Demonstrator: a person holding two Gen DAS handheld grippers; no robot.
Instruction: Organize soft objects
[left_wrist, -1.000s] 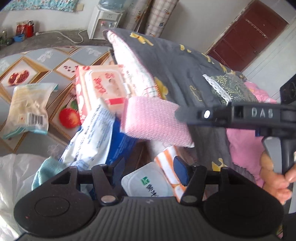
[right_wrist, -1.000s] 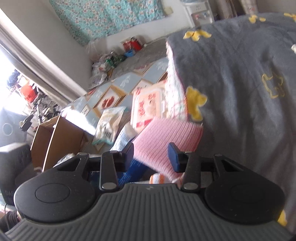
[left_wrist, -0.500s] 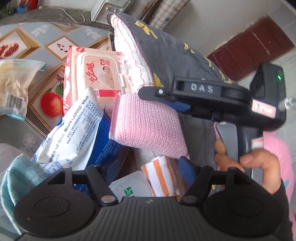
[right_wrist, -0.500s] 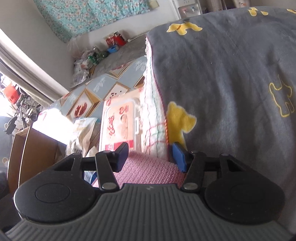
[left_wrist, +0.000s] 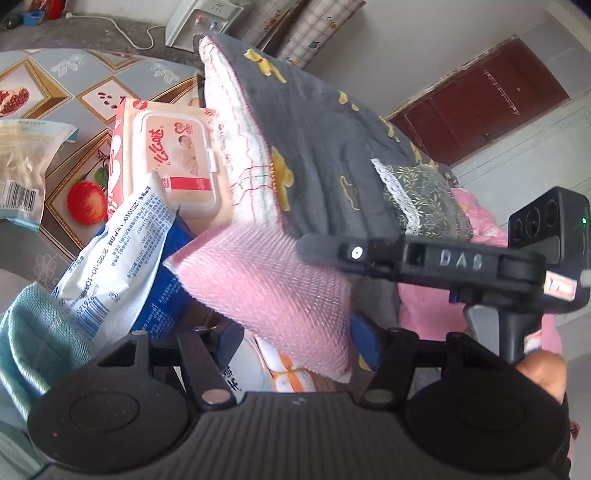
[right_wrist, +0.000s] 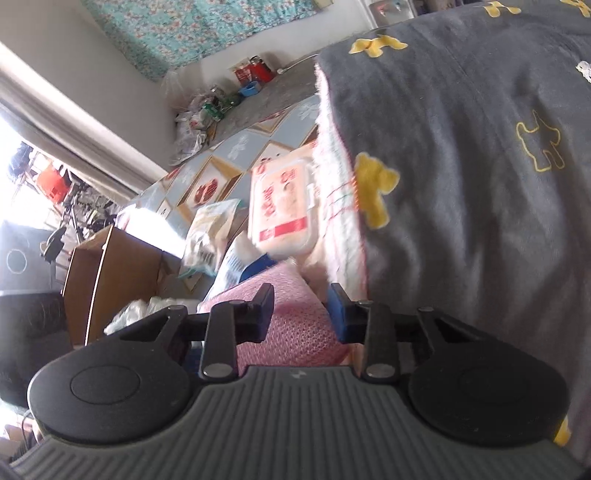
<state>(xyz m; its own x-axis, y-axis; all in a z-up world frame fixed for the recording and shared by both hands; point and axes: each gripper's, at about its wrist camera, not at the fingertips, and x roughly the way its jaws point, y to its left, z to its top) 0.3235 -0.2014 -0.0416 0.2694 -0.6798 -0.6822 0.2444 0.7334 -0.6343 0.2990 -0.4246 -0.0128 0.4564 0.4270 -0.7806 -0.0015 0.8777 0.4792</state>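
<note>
A pink mesh sponge (left_wrist: 266, 288) hangs in the air over a heap of packets and cloths. My right gripper (right_wrist: 301, 297) comes in from the right in the left wrist view. Its jaws are closing and its pads press on both sides of the pink sponge (right_wrist: 295, 325). My left gripper (left_wrist: 295, 336) sits just below, jaws closing. The sponge's lower corner hangs over the gap and neither of its pads visibly presses on it. A folded grey blanket (left_wrist: 325, 147) with yellow dog shapes lies behind. A teal cloth (left_wrist: 33, 332) and an orange-striped cloth (left_wrist: 284, 369) lie underneath.
A pink wet-wipes pack (left_wrist: 173, 162) and a white-and-blue packet (left_wrist: 122, 258) lie against the blanket on the fruit-patterned tablecloth (left_wrist: 66, 92). A snack bag (left_wrist: 22, 166) lies at the far left. A cardboard box (right_wrist: 110, 280) stands beyond the table. A hand (left_wrist: 543, 373) holds the right tool.
The right jaws widened around the pink sponge, then narrowed onto it again, and it now sits deeper between them. The right tool rose to the left, then came back down.
</note>
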